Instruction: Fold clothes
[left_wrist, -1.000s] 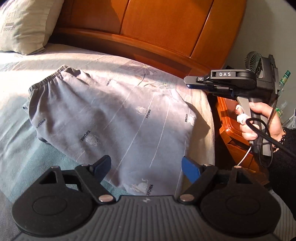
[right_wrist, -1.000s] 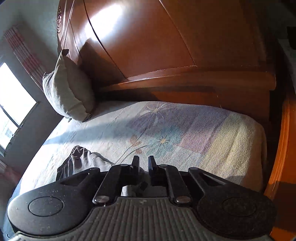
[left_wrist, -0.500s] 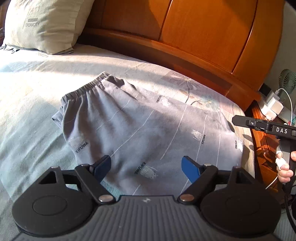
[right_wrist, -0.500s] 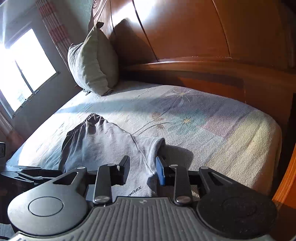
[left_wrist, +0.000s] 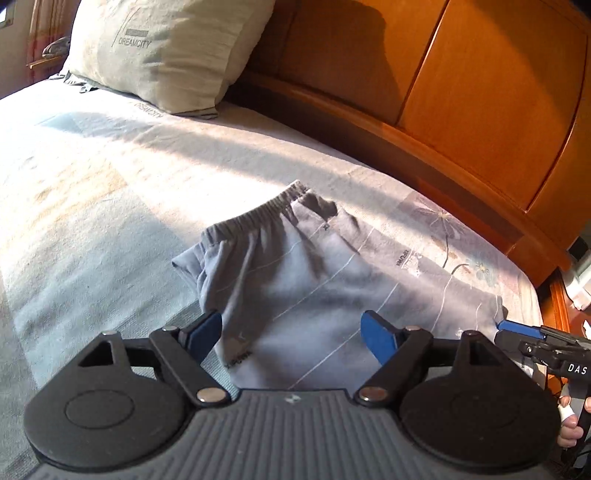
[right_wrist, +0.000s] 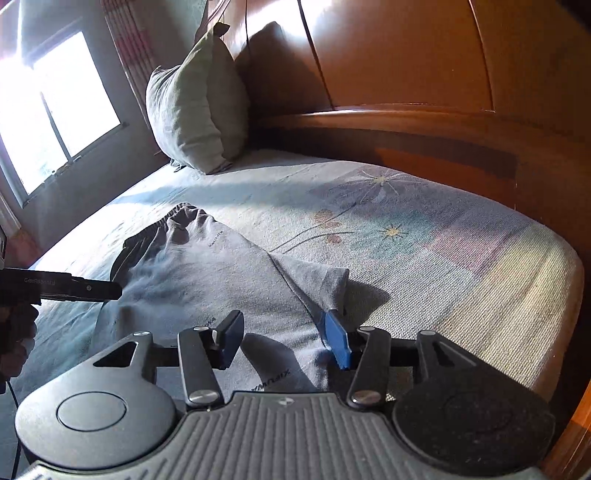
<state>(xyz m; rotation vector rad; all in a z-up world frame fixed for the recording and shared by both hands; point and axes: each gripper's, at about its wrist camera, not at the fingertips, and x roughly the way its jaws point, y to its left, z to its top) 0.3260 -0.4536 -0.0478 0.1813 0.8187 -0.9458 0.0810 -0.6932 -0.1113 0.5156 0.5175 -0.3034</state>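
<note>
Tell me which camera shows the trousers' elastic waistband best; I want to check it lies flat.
The left wrist view: the elastic waistband runs sunlit and unobstructed across the far end of the grey trousers. The right wrist view shows the waistband foreshortened, dark and bunched, so its lie is harder to judge there.

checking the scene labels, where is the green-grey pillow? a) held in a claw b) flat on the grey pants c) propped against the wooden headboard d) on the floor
c: the green-grey pillow leans upright against the orange wooden headboard, well apart from the grey pants.
</note>
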